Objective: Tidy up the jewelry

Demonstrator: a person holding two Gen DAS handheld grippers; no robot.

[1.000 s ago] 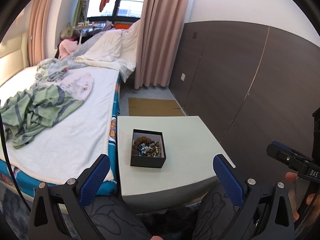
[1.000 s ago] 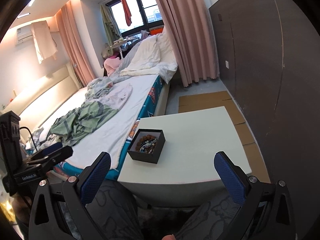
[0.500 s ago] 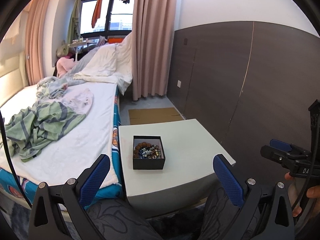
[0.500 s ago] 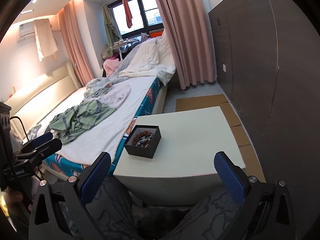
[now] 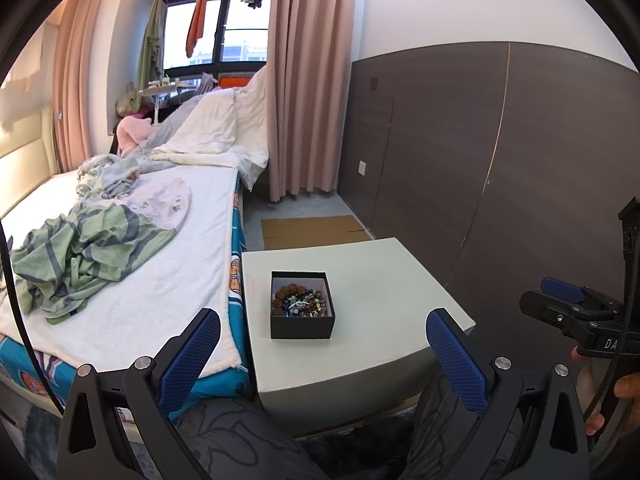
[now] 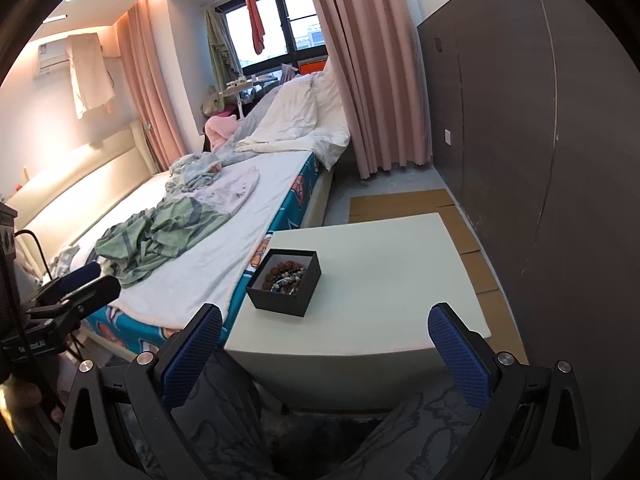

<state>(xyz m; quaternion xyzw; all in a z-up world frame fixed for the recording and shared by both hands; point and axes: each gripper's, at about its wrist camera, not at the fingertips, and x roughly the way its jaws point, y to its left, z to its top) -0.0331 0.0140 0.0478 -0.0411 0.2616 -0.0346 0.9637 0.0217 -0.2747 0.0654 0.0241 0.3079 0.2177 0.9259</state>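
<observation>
Bedside table [image 5: 376, 280], black box [image 5: 302, 324] w/ mixed beaded jewelry [image 5: 300, 300]; lid off

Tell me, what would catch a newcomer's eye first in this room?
Probably the small black box heaped with beaded jewelry, alone on the pale table beside the bed. Two blue-padded grippers, left and right, hang wide open before the table, holding nothing. A green striped cloth lies crumpled on the bed.
</observation>
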